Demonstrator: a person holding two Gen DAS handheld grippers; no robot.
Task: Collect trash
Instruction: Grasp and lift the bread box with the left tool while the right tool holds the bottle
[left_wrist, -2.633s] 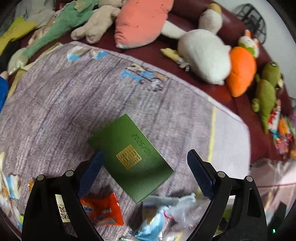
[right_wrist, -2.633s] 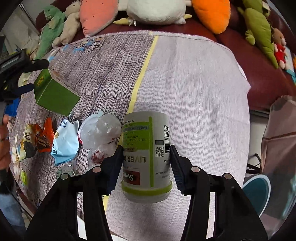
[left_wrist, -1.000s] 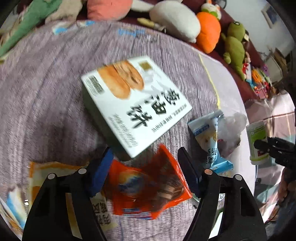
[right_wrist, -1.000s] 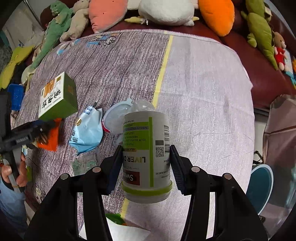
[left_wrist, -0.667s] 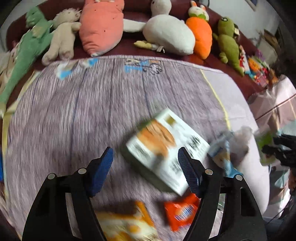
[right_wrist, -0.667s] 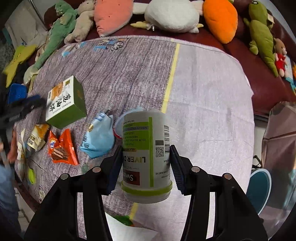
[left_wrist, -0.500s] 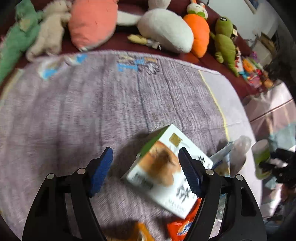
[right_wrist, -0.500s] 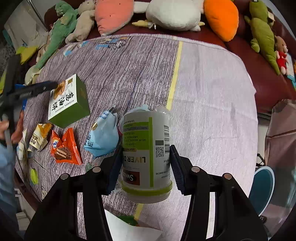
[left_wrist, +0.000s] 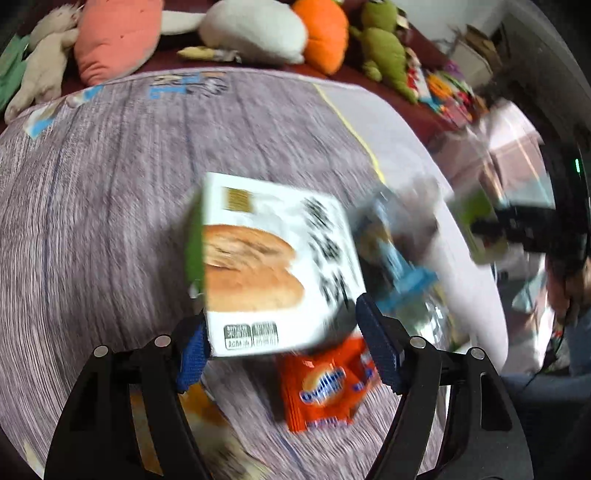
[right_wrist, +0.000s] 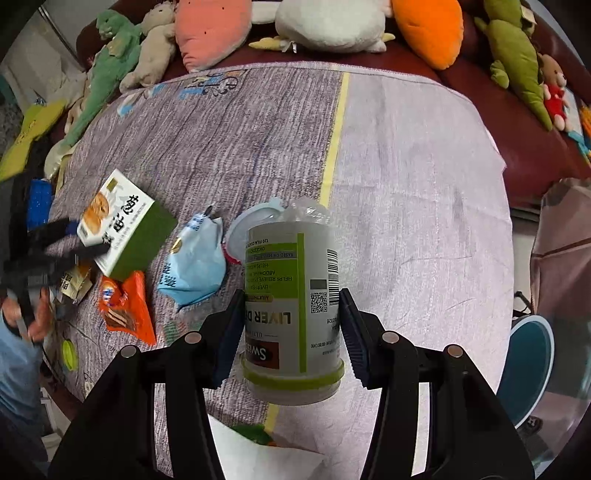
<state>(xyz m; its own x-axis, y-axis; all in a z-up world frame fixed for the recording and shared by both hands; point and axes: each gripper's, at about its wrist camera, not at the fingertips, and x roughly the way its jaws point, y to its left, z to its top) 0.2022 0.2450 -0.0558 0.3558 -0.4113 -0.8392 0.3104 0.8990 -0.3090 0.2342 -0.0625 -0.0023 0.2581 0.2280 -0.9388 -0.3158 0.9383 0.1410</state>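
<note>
A white and green pastry box (left_wrist: 273, 266) lies on the purple cloth. My left gripper (left_wrist: 280, 314) stands open astride the box's near end: the left pad is at its corner and the right pad stands clear. The right wrist view shows this box (right_wrist: 125, 225) at the left. My right gripper (right_wrist: 291, 295) is shut on a white and green supplement bottle (right_wrist: 291, 306) and holds it above the table. An orange wrapper (left_wrist: 325, 387), a blue wrapper (right_wrist: 195, 266) and a clear plastic cup (right_wrist: 258, 229) lie on the cloth beside the box.
A yellow wrapper (right_wrist: 74, 284) lies by a person's hand (right_wrist: 37, 321). A white bag (right_wrist: 258, 458) sits at the table's near edge. Plush toys (right_wrist: 332, 22) line the dark red sofa behind. A teal bin (right_wrist: 528, 369) stands on the floor at the right.
My left gripper swung up away from the orange wrapper, then came back down over the box's near end. The right gripper with the bottle barely moved.
</note>
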